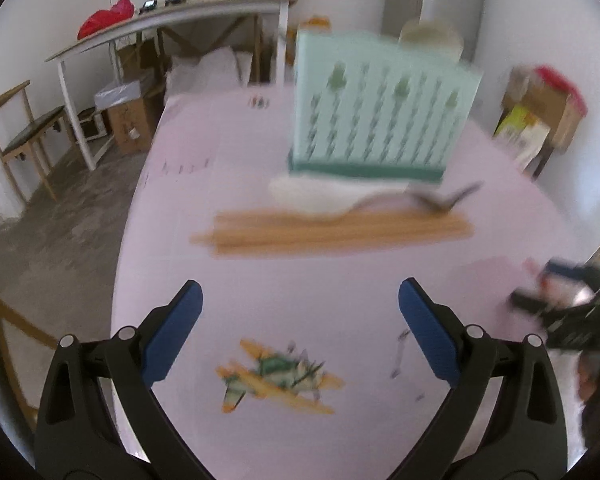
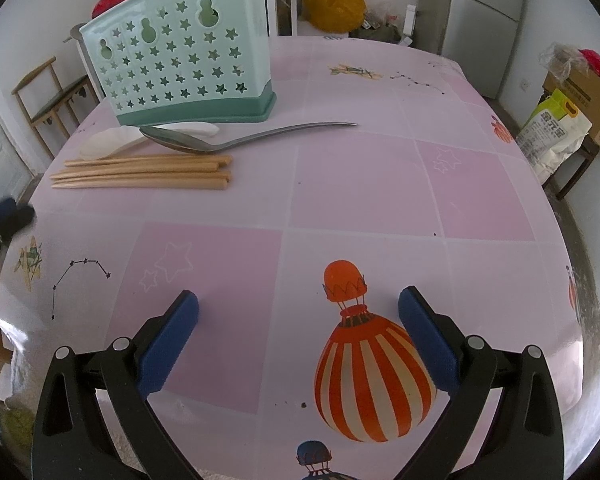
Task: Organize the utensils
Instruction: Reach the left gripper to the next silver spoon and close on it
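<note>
fingers (image 2: 168, 340) apart, chopsticks (image 2: 144, 176) beyond

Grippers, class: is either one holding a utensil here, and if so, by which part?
Nothing is held. The left gripper and right gripper are both open over the tablecloth; chopsticks and metal spoon lie untouched.

Motion blur smears the left wrist view: the mint utensil holder (image 1: 380, 108), chopsticks (image 1: 332, 232) and white spoon (image 1: 312, 198) lose their edges. The right tool (image 1: 556, 300) is a dark streak cut off at the frame's edge.
</note>
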Tool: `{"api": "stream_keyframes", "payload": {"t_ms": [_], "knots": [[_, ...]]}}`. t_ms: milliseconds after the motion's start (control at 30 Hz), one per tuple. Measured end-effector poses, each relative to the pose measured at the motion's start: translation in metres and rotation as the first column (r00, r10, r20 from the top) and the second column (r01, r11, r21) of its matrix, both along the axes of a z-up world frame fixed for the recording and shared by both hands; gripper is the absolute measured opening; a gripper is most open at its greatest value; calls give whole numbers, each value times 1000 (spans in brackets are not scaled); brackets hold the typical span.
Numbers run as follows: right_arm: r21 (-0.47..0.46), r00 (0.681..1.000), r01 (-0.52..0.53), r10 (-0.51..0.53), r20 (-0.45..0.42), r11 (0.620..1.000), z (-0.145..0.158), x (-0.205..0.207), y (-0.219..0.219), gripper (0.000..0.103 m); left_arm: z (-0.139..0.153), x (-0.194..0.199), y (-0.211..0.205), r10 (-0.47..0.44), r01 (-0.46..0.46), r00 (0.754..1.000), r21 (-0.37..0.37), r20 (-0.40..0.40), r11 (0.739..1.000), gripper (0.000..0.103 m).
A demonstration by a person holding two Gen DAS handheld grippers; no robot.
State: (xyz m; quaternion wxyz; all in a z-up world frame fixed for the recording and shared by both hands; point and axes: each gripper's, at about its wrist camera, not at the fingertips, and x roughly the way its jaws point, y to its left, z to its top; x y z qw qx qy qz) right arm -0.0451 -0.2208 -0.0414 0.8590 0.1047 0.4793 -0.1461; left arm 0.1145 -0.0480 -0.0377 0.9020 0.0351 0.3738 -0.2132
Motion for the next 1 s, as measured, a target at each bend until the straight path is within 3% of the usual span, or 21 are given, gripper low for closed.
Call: {"api": "stream_keyframes", "payload": {"t_ms": [100, 200, 367, 500, 633, 1000], "knots": [[-1, 1000, 1, -1, 2, 1000, 0, 0, 0, 97, 21, 2, -8, -71, 75, 997, -101, 42, 992, 95], [-3, 1000, 2, -2, 7, 1000, 0, -1, 0, 97, 33, 9, -26, -155, 157, 988, -189, 24, 969, 93], [-7, 1000, -2, 2, 17, 1000, -1, -3, 0, 97, 27, 39, -58, -218, 167, 968, -329, -124, 929, 64], [-4, 1000, -16, 16, 15, 1000, -1, -4, 0, 97, 13, 62, -76, -230, 123, 944, -392, -238, 912, 50], [-5, 1000, -18, 18, 19, 1000, -1, -6, 0, 97, -1, 77, -92, -214, 78, 920, -382, -327, 921, 40], [-5, 999, -26, 26, 26, 1000, -2, -10, -3, 97, -26, 98, -119, -104, -20, 882, -258, -459, 966, 24]]}}
